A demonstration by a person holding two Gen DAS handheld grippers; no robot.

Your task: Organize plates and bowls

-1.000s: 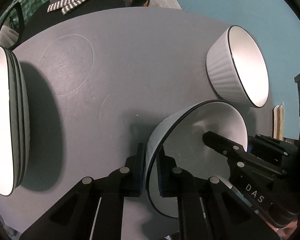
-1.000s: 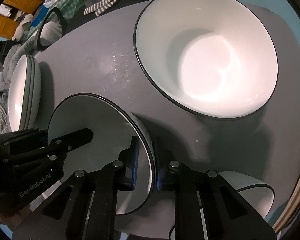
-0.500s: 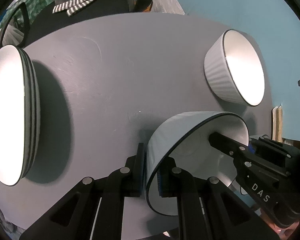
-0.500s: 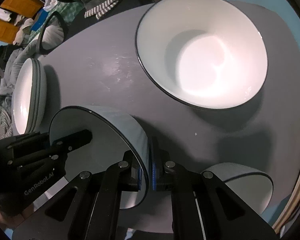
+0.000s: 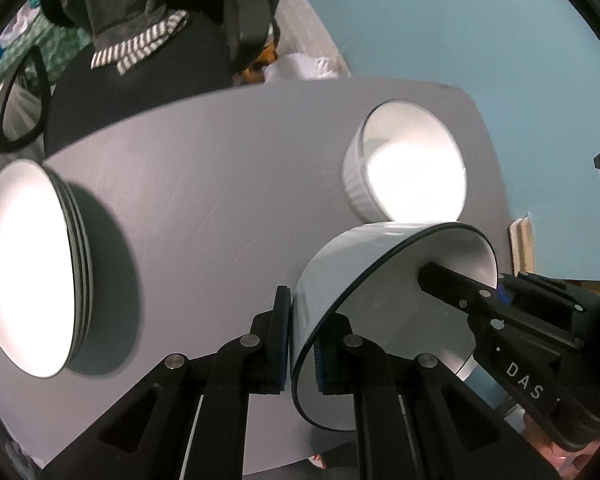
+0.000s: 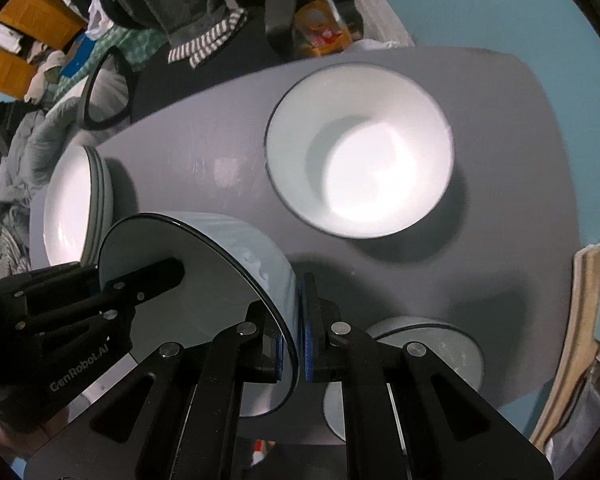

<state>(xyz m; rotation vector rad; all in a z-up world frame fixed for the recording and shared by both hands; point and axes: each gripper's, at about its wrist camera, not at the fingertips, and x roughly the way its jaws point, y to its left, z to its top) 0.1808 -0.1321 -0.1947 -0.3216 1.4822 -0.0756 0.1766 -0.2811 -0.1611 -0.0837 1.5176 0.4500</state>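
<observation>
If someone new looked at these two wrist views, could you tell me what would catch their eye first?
First, the pale bowl in the foreground, pinched at opposite sides of its rim by the left gripper and the right gripper and tilted above the grey table. Next, the bright stack of plates at the table's left edge, and the large white bowl sitting farther back.

Hard light from above blows out the white insides of the stacked plates (image 5: 24, 268) and the ribbed bowl (image 5: 416, 172), whose rim smears with motion blur. Dark, soft-edged shadows fall on the grey worktop (image 5: 220, 184) beside each dish. Both fisheye views bend straight edges and end in black corners. The big bowl (image 6: 360, 156) glares too.
</observation>
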